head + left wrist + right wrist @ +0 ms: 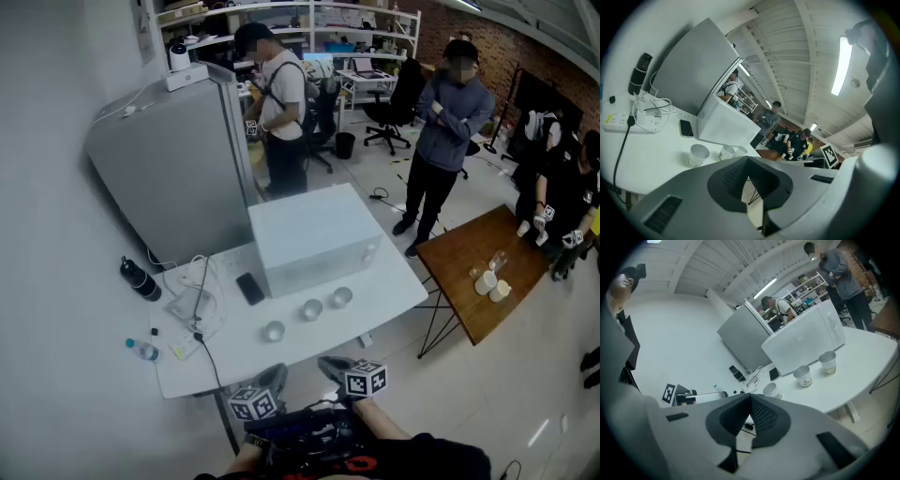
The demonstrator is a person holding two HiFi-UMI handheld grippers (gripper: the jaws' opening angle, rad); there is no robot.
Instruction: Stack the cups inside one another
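Three cups (311,309) stand in a row on the white table (375,281), toward its near edge. Only the head view shows the left gripper (274,375) and right gripper (331,364) held short of it. Their own views show both clenched, empty.

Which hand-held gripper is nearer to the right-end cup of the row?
Right. The right hand-held gripper is on the person's side of the right-end cup, nearly in line with it; the left hand-held gripper is farther left, in line with the left-end cup.

My left gripper (749,176) and right gripper (750,416) have grey shells, black ribbed pads (733,177), white marker cubes (366,379); my top (433,459) is black.
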